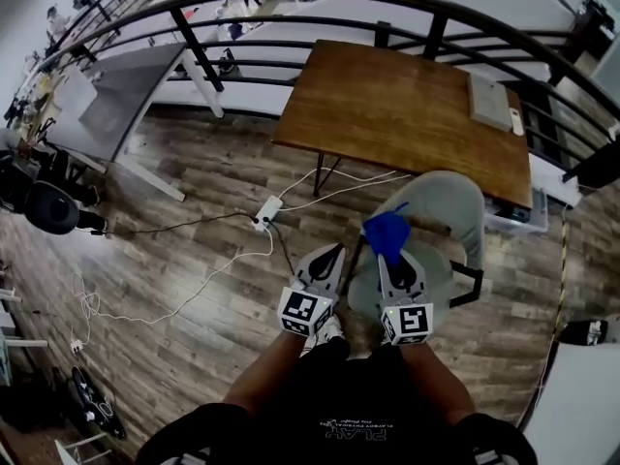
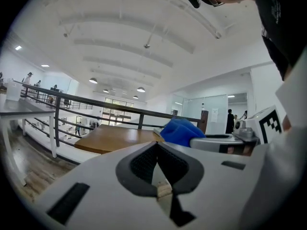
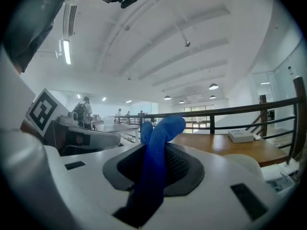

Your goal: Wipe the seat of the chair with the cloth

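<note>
A grey-green chair (image 1: 441, 211) stands just in front of me, its seat partly hidden by my right gripper (image 1: 389, 255). That gripper is shut on a blue cloth (image 1: 387, 232), which bunches above the jaw tips over the seat. In the right gripper view the blue cloth (image 3: 156, 152) runs up between the closed jaws and curls over at the top. My left gripper (image 1: 327, 260) hovers left of the chair over the floor, shut and holding nothing. From the left gripper view the cloth (image 2: 181, 131) shows to the right, beyond the wooden table (image 2: 112, 137).
A wooden table (image 1: 407, 114) stands behind the chair, with a white box (image 1: 489, 100) on its far right. A black railing (image 1: 291, 8) curves behind it. A white power strip (image 1: 266, 211) and cables lie on the wood floor to the left. A grey desk (image 1: 121, 95) stands far left.
</note>
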`<state>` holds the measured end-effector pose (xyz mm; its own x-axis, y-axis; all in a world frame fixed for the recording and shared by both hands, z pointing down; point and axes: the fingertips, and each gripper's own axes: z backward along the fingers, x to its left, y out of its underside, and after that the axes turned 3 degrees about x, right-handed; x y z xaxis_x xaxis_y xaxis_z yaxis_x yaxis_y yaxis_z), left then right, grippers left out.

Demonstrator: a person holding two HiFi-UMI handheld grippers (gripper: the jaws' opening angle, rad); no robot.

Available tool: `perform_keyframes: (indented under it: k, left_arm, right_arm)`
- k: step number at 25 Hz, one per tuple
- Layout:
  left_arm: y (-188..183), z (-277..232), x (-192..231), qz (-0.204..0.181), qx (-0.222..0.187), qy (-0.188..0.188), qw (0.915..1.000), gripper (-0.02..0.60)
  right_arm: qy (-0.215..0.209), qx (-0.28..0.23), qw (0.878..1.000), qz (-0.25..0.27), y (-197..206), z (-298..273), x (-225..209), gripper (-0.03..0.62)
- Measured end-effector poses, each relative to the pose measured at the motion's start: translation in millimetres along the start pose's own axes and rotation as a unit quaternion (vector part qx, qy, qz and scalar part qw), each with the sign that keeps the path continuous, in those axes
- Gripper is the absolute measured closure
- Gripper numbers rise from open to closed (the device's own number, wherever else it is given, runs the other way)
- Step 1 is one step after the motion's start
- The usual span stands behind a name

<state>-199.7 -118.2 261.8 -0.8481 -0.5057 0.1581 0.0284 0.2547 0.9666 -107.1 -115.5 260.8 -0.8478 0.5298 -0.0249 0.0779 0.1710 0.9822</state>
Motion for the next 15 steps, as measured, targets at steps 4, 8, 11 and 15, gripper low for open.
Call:
perform_keyframes:
  k: [4,8,11,15]
  left_arm:
    - [13.4,-20.2,-8.8,0.009,0.015,0.003,0.9998,0.58]
    - [31.7,-38.5,-15.0,0.018,0.04,-0.003,0.9991,0.58]
    - [53.7,-54.7,-15.3,0.026,0.053,-0.011,0.9982,0.58]
    - [78.7,-72.1,-20.0,0.035,0.06,-0.023,0.9973,0.58]
  right_arm:
    - [0.002,0.021,1.0,-0.015,20.6,1.6,-18.5,0.503]
    - [-0.005,0.029,0.999,-0.021,36.3,-3.2,-37.2,0.503]
    - [-0.008,0.035,0.999,-0.024,53.8,-10.8,-52.3,0.503]
    - [-0.008,0.046,0.998,-0.035,79.6,-13.6,-68.4,0.503]
